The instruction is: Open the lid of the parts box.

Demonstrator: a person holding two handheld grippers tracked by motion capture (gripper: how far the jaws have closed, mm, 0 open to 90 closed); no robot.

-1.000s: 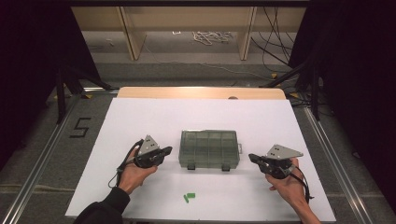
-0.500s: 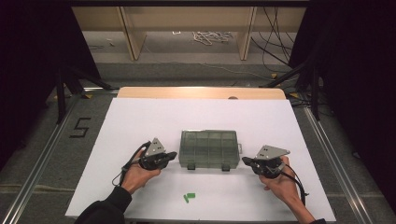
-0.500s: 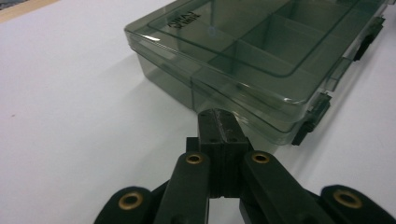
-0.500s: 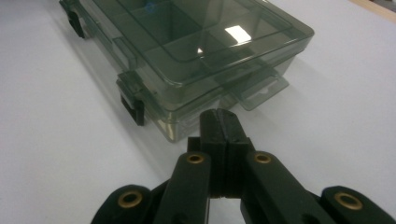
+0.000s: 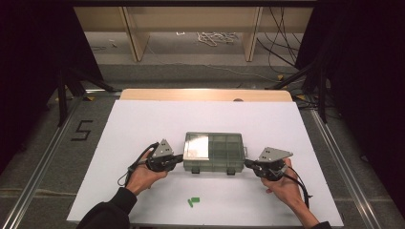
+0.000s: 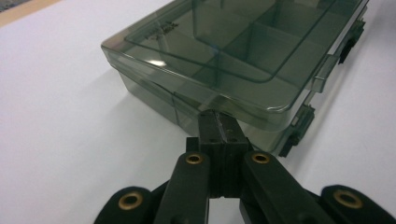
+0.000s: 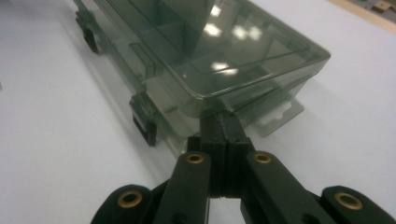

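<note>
Smoky-grey organizer box (image 5: 213, 151) lies flat at the middle of the white table (image 5: 143, 124), its clear lid down over a grid of compartments, dark latches (image 6: 299, 122) along its near side. Left gripper (image 5: 179, 157) and right gripper (image 5: 248, 163) press against opposite ends, jaws pressed together, gripping nothing.

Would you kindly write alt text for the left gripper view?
Left gripper, its black jaws pressed together, tips against the near corner of a smoky clear box with dividers inside, lid down, on a white table. Dark latches line the box's right side.
</note>
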